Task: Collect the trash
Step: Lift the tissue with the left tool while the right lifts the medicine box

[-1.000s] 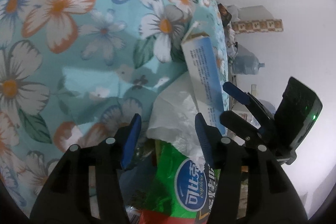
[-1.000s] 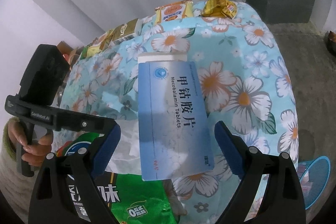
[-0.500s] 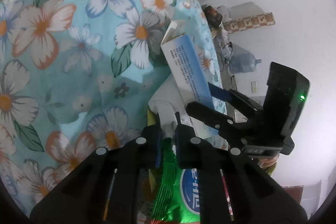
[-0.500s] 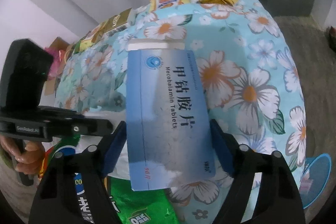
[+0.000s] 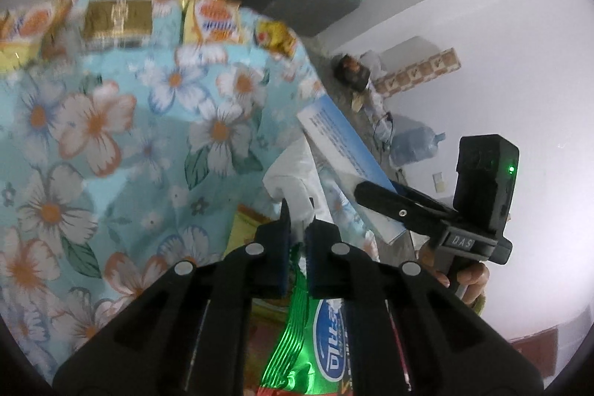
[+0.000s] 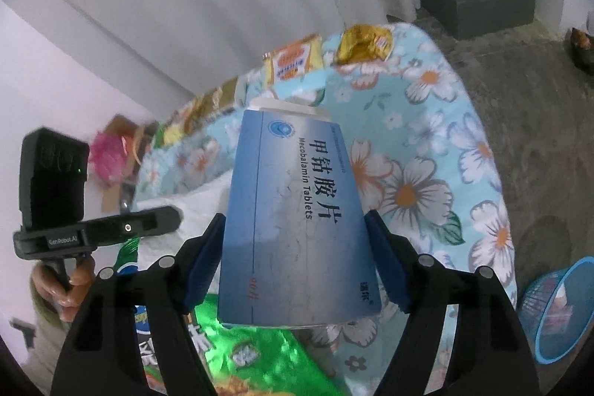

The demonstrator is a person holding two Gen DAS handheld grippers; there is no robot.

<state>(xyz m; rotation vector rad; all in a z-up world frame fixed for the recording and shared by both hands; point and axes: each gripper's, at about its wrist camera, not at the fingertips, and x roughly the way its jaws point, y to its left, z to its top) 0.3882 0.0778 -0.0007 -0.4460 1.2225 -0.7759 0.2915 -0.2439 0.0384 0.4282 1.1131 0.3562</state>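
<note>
My left gripper (image 5: pixel 298 229) is pinched tight on a fold of the white tissue (image 5: pixel 293 179), which is lifted just above the flowered cloth (image 5: pixel 111 121). The jaws of my right gripper (image 6: pixel 295 262) have just been closing, and its pads now press both long edges of the blue tablet box (image 6: pixel 293 221), held up over the green snack bag (image 6: pixel 237 351). I want a light squeeze here, so the thin card doesn't buckle. Both loads should stay level and apart as I swing toward the blue basket (image 6: pixel 557 314) on the floor, lower right, well away.
</note>
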